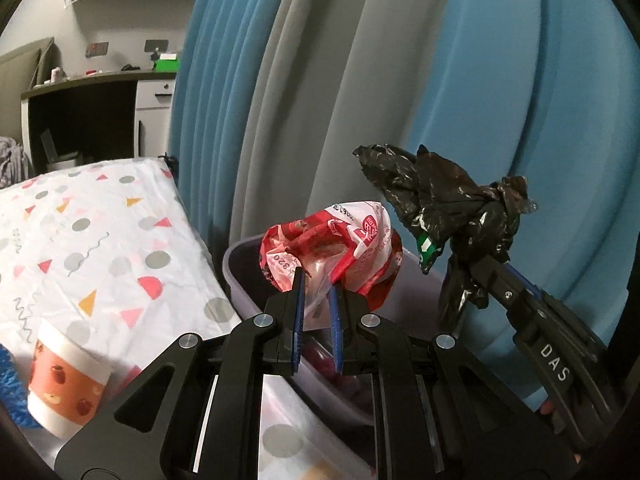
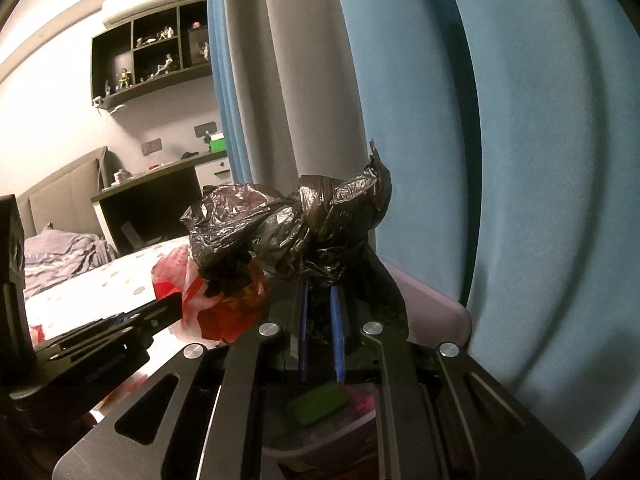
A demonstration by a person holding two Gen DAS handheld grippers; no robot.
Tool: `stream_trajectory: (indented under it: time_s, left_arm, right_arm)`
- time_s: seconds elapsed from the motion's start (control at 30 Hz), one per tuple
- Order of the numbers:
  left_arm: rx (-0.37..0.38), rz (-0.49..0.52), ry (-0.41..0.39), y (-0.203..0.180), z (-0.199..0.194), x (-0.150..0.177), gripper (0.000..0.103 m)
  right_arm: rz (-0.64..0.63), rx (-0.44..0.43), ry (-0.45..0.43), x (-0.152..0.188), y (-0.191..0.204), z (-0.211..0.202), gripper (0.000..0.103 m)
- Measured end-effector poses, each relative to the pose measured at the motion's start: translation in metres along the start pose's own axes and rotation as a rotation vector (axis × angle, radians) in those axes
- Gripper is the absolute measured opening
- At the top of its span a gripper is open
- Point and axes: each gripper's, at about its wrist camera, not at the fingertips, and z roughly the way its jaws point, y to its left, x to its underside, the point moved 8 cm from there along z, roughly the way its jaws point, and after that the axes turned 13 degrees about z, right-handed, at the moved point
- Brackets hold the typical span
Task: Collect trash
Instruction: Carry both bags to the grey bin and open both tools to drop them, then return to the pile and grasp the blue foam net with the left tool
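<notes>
Red-and-white wrapper (image 1: 336,252): it was pinched between the nearly closed jaws of the left gripper (image 1: 318,284), held above the open grey bin (image 1: 236,264).
Black plastic bag (image 2: 296,228): it was bunched and clamped in the right gripper (image 2: 320,292), whose jaws were likewise nearly closed, also over the bin's far side.
Drop risk: if either wrapper was let go too near the rim, it could probably slide off onto the patterned bedsheet (image 1: 100,232) beside the bin.
Snag risk: the thin film might cling to the blue pads and fail to fall when the jaws part.
Collision risk: the two grippers stood close together, so they could knock each other.
Paper cup (image 1: 68,388): it stood on the sheet near the bin, uncollected, and a low sweep could tip it.
Hidden: most of the bin's inside lay behind the grippers; a green item (image 2: 320,404) below was blurred.
Cut off: the bin's near wall and the hands were largely out of view.
</notes>
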Motion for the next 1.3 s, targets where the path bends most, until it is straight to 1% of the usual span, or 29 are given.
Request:
stream_trajectory:
  time_s: [0.33,0.63,0.7,0.73,0.77,0.8,0.83,0.9,0.93,0.97,1.0,1.07,1.1,1.17,1.2,1.23,1.3]
  left_arm:
    - [0.027,-0.002,0.031,-0.001,0.02,-0.001,0.011]
    - [0.082,-0.054,0.05,0.001,0.034,0.002,0.013]
    - [0.101,-0.061,0.051,0.001,0.035,0.003,0.017]
    - [0.106,-0.064,0.052,0.001,0.035,0.003,0.025]
    - [0.1,-0.067,0.051,0.002,0.035,0.004,0.041]
    - [0.093,-0.074,0.046,0.005,0.033,0.004,0.047]
    - [0.091,-0.078,0.039,0.006,0.032,0.005,0.052]
    - [0.063,-0.088,0.029,0.013,0.026,0.004,0.061]
    - [0.049,-0.097,0.023,0.017,0.021,0.004,0.069]
    - [0.041,-0.103,0.016,0.02,0.017,0.004,0.073]
    - [0.029,-0.108,0.007,0.023,0.012,0.003,0.075]
    - [-0.023,-0.109,-0.017,0.032,-0.004,0.004,0.085]
    - [-0.058,-0.109,-0.033,0.037,-0.016,0.005,0.087]
    - [-0.119,-0.113,-0.055,0.046,-0.034,0.01,0.093]
    - [-0.166,-0.12,-0.07,0.054,-0.048,0.015,0.094]
    - [-0.203,-0.13,-0.08,0.06,-0.06,0.019,0.096]
    - [-0.252,-0.146,-0.09,0.07,-0.079,0.027,0.097]
  right_arm:
    - [0.009,0.008,0.023,-0.007,0.002,0.018,0.011]
    - [0.022,0.014,0.054,-0.009,0.001,0.027,0.013]
    - [0.025,0.01,0.061,-0.01,0.001,0.027,0.016]
    - [0.024,0.01,0.062,-0.011,0.001,0.027,0.021]
    - [0.025,0.011,0.059,-0.012,0.002,0.027,0.025]
    - [0.026,0.008,0.06,-0.013,0.002,0.027,0.028]
    - [0.027,0.005,0.059,-0.014,0.002,0.027,0.033]
    - [0.029,0.008,0.048,-0.017,0.001,0.025,0.036]
    - [0.032,0.009,0.046,-0.017,-0.002,0.025,0.038]
    - [0.042,0.01,0.044,-0.019,-0.003,0.023,0.039]
    - [0.049,0.008,0.042,-0.019,-0.005,0.022,0.04]
    - [0.056,0.001,0.032,-0.019,-0.006,0.015,0.046]
    - [0.054,-0.004,0.028,-0.018,-0.005,0.011,0.047]
    - [0.045,-0.021,0.021,-0.016,0.0,0.002,0.055]
    - [0.039,-0.031,0.014,-0.014,0.004,-0.004,0.058]
    - [0.032,-0.042,0.007,-0.012,0.006,-0.008,0.063]
    - [0.006,-0.065,0.001,-0.006,0.017,-0.02,0.067]
